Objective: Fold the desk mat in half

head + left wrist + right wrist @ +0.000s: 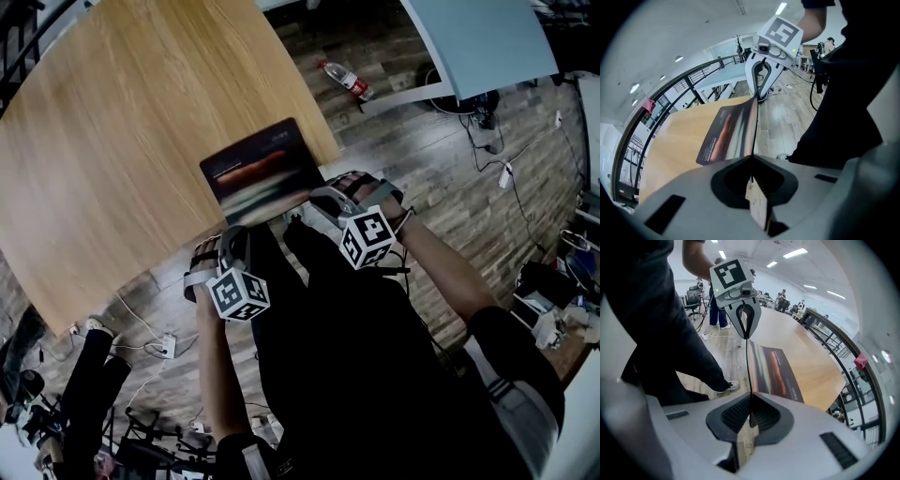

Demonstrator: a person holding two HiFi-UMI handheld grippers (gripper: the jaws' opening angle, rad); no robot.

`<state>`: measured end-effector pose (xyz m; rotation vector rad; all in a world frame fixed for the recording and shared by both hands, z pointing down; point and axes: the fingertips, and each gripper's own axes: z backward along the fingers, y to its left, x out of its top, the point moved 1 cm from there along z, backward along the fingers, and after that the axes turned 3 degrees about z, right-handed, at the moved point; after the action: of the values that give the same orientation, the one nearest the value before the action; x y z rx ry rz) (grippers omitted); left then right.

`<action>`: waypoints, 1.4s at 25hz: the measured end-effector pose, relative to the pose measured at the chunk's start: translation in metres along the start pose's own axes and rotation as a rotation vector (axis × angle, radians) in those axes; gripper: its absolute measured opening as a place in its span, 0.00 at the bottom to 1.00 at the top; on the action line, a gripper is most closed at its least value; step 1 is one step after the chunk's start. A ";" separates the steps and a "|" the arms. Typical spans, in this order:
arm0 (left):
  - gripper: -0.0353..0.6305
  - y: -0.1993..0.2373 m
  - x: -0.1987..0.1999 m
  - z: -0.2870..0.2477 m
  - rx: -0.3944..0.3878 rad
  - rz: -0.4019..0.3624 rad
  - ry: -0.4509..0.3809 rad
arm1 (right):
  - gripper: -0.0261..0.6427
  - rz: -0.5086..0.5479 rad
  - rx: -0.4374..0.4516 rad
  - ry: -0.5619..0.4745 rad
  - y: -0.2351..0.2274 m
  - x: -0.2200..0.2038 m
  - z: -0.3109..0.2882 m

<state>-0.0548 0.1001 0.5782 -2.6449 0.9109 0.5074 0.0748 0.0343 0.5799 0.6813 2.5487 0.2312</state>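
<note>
The desk mat is dark with an orange streak and lies at the near edge of the wooden table. Its near edge is raised off the wood. My left gripper is shut on the mat's near left corner, and my right gripper is shut on the near right corner. In the left gripper view the mat runs as a thin edge from my jaws to the right gripper. The right gripper view shows the mat stretched from my jaws to the left gripper.
A plastic bottle lies on the plank floor beyond the table corner. A light blue tabletop stands at the upper right. A power strip and cables lie on the floor at the left, beside another person's legs.
</note>
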 end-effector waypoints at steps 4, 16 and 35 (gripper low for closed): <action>0.10 -0.009 0.002 0.014 -0.048 0.023 -0.007 | 0.09 -0.014 0.045 -0.020 0.007 0.007 0.014; 0.10 -0.018 0.020 0.059 -0.296 0.141 -0.051 | 0.09 -0.097 0.219 -0.076 -0.005 0.025 0.057; 0.10 0.042 0.004 0.017 -0.297 0.201 -0.010 | 0.09 -0.179 0.232 -0.053 -0.062 0.018 0.009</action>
<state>-0.0826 0.0726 0.5546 -2.8207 1.1881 0.7556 0.0389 -0.0094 0.5473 0.5301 2.5893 -0.1432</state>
